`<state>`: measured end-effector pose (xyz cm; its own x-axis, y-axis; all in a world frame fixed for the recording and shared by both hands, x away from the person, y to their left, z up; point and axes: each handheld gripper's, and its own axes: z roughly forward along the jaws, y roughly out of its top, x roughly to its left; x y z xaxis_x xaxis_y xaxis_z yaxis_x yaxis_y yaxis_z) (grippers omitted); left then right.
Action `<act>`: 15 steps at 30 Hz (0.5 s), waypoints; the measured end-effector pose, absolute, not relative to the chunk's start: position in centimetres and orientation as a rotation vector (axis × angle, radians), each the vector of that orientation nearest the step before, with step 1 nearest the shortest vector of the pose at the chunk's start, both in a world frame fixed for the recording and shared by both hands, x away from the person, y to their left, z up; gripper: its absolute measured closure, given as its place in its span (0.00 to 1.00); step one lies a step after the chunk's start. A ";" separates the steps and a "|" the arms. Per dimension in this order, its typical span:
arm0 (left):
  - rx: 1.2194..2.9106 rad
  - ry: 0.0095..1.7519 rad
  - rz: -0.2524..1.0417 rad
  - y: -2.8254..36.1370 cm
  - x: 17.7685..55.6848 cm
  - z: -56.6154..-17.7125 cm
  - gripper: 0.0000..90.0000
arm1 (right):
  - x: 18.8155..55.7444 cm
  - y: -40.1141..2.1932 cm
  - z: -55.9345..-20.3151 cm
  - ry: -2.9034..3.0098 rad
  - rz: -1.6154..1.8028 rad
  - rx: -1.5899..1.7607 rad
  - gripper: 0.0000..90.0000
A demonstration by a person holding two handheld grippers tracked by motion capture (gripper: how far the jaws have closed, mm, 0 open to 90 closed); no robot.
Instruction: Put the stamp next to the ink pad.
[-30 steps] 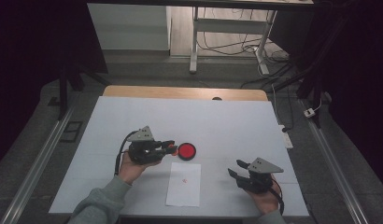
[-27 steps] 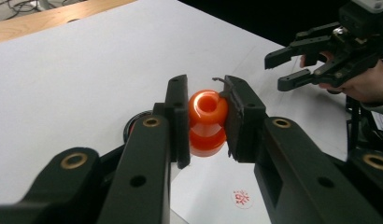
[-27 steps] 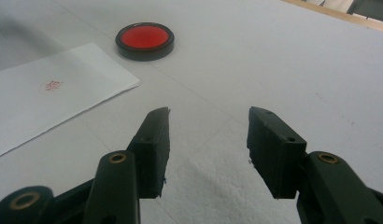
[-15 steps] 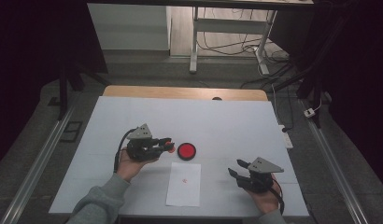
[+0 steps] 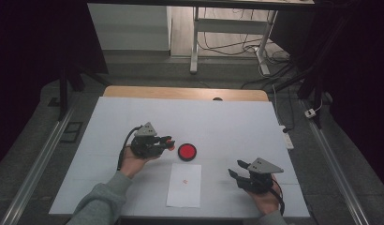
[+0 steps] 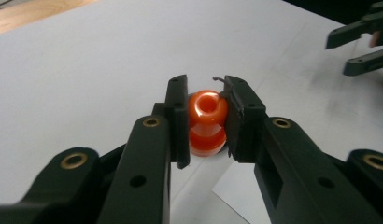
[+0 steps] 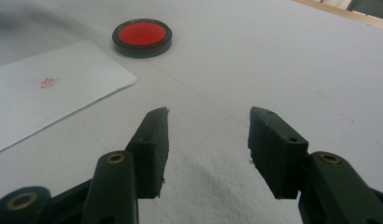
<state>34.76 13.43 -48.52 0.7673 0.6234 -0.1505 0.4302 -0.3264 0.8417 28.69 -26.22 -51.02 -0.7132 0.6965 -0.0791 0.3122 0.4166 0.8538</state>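
Left gripper (image 6: 206,119) clamped on a glossy orange knobbed stamp (image 6: 207,122), probably plastic, mid-tabletop just beside a round red ink pad (image 5: 187,152), right gripper (image 7: 208,140) half open, empty, near the front edge, white stamped paper sheet (image 5: 184,184) between

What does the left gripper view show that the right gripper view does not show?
Left gripper view: the left gripper shut on an orange stamp, seen end-on with its hollow top, and the other gripper far off at the upper right.

Right gripper view: the right gripper with open jaws and nothing between them, the red ink pad in its black rim, and the red stamp mark on the paper.

Both: the white table, a wooden strip at its far edge, and part of the paper sheet.
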 end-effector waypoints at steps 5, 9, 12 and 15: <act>2.005 0.824 0.276 13.1 35.9 -49.4 0.81 | 28.7 -26.2 -51.0 2.253 1.225 0.860 0.53; 2.022 0.848 0.294 13.0 36.6 -50.3 0.80 | 28.7 -26.2 -51.1 2.255 1.224 0.858 0.52; 2.032 0.869 0.291 12.9 37.1 -51.0 0.80 | 28.7 -26.1 -51.1 2.254 1.223 0.860 0.52; 2.039 0.881 0.294 12.8 37.6 -51.5 0.80 | 28.7 -26.1 -51.2 2.256 1.219 0.861 0.52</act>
